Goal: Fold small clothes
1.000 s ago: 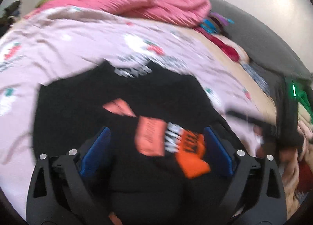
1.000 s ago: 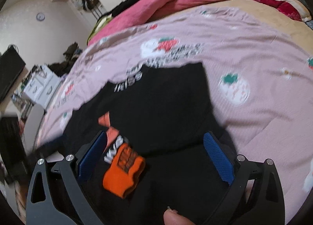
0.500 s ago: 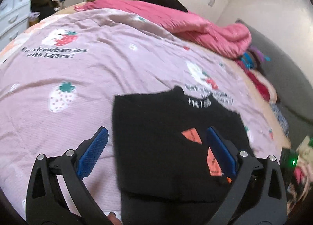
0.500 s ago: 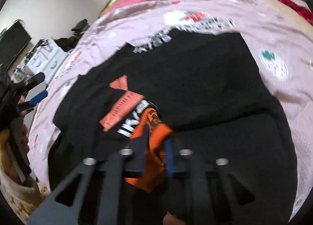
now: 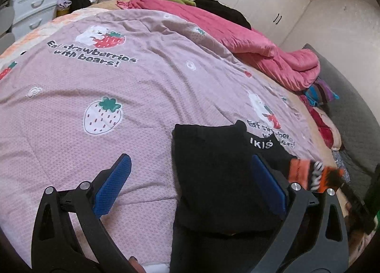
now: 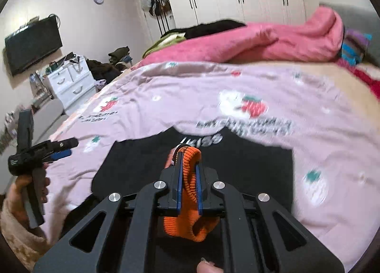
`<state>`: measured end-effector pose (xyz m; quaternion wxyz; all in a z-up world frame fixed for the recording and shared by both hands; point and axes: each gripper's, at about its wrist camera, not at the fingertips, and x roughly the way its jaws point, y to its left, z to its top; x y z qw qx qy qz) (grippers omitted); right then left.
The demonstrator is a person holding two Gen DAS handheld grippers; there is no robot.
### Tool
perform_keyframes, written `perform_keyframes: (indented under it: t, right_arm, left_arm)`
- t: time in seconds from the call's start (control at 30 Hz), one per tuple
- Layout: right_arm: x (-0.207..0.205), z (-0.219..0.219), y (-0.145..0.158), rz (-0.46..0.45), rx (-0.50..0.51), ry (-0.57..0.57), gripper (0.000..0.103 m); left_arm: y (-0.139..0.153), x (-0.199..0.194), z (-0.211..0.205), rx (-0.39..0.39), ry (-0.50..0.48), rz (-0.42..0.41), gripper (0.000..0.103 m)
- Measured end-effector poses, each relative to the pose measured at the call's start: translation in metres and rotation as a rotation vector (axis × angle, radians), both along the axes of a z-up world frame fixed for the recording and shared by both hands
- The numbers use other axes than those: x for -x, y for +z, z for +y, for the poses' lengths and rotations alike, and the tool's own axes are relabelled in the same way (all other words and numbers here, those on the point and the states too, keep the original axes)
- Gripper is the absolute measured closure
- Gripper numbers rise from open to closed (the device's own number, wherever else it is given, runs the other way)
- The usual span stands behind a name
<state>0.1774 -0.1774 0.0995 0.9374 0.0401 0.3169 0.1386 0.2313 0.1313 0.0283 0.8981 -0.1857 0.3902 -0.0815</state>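
A small black sweater (image 5: 213,178) with white lettering at the neck lies flat on the pink strawberry bedspread (image 5: 118,87). Its sleeve ends in an orange ribbed cuff (image 6: 188,173). My right gripper (image 6: 188,156) is shut on that cuff and holds it raised over the sweater's body (image 6: 249,166). The cuff also shows in the left wrist view (image 5: 308,173) at the right. My left gripper (image 5: 190,168) is open and empty, above the sweater's left edge and the bedspread. It also shows in the right wrist view (image 6: 60,148) at the far left, off the sweater.
A rolled pink quilt (image 5: 261,45) and dark clothes lie along the far side of the bed. Striped and red clothes (image 5: 318,97) pile at the right by a grey headboard. White drawers (image 6: 68,83) and a wall TV (image 6: 33,45) stand left of the bed.
My right gripper has closed on the orange cuff and lifted it. My left gripper has swung left, away from the sweater's middle, and stays open.
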Motion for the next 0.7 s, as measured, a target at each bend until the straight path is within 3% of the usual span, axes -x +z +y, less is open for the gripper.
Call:
perform_keyframes:
  t: [0.27, 0.7]
  right_arm:
    - [-0.012, -0.018, -0.025, 0.030, -0.009, -0.068, 0.095]
    - [-0.009, -0.025, -0.045, 0.071, 0.006, -0.108, 0.095]
  left_arm:
    - [-0.013, -0.003, -0.036, -0.054, -0.068, 0.006, 0.009]
    - [-0.025, -0.003, -0.076, -0.073, -0.157, -0.004, 0.009]
